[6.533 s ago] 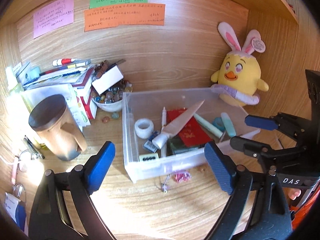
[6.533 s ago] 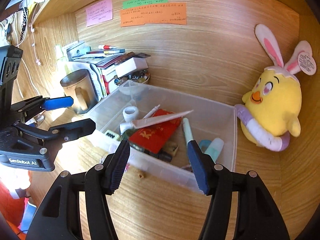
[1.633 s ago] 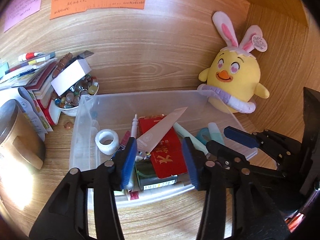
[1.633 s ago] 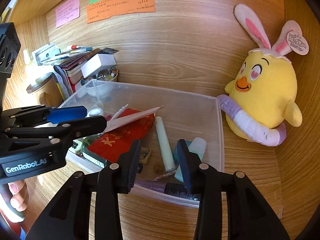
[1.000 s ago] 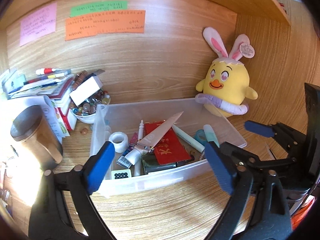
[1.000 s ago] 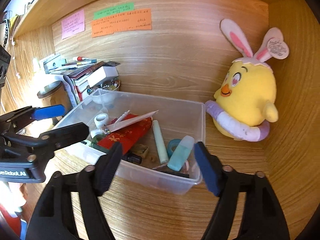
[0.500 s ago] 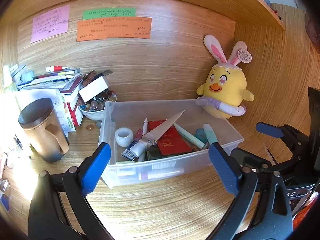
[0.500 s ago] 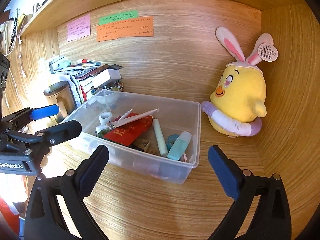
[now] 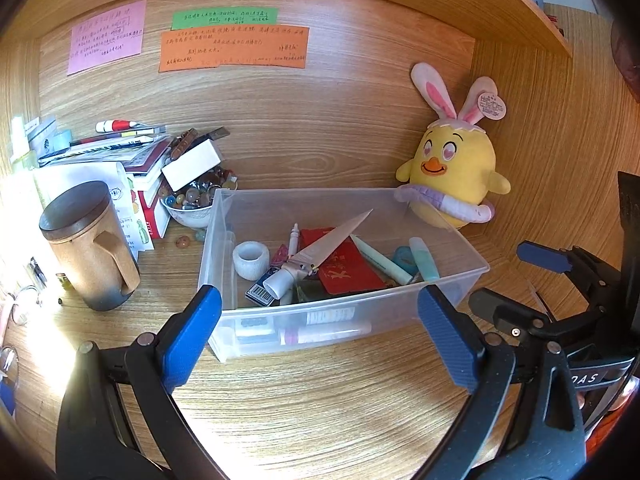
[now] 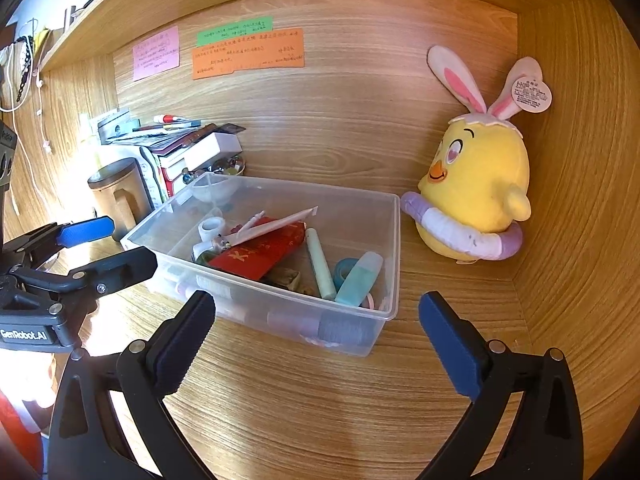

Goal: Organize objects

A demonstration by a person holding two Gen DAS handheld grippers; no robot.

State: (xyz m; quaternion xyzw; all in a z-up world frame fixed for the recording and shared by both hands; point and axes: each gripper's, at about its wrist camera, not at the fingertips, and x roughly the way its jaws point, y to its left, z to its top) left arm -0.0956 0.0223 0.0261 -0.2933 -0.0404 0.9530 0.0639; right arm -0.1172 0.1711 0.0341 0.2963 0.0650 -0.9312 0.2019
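A clear plastic bin (image 9: 224, 240) (image 10: 394, 248) stands on the wooden desk. It holds a white tube (image 9: 320, 248), a red packet (image 9: 344, 268) (image 10: 260, 252), a white tape roll (image 9: 251, 259), a pale green stick (image 10: 320, 262), a teal bottle (image 10: 360, 278) and other small items. My left gripper (image 9: 320, 340) is open and empty in front of the bin's near wall. My right gripper (image 10: 316, 340) is open and empty in front of the bin's near right corner. Each gripper shows at the edge of the other's view.
A yellow plush chick with rabbit ears (image 9: 452, 168) (image 10: 476, 196) sits in the right back corner. A brown lidded mug (image 9: 88, 244), a stack of books (image 9: 120, 148) and a bowl of marbles (image 9: 192, 200) stand left of the bin. Paper notes (image 9: 232, 46) hang on the back wall.
Both grippers have opened wide and drawn back from inside the bin to the desk in front of it. The bin's contents lie still.
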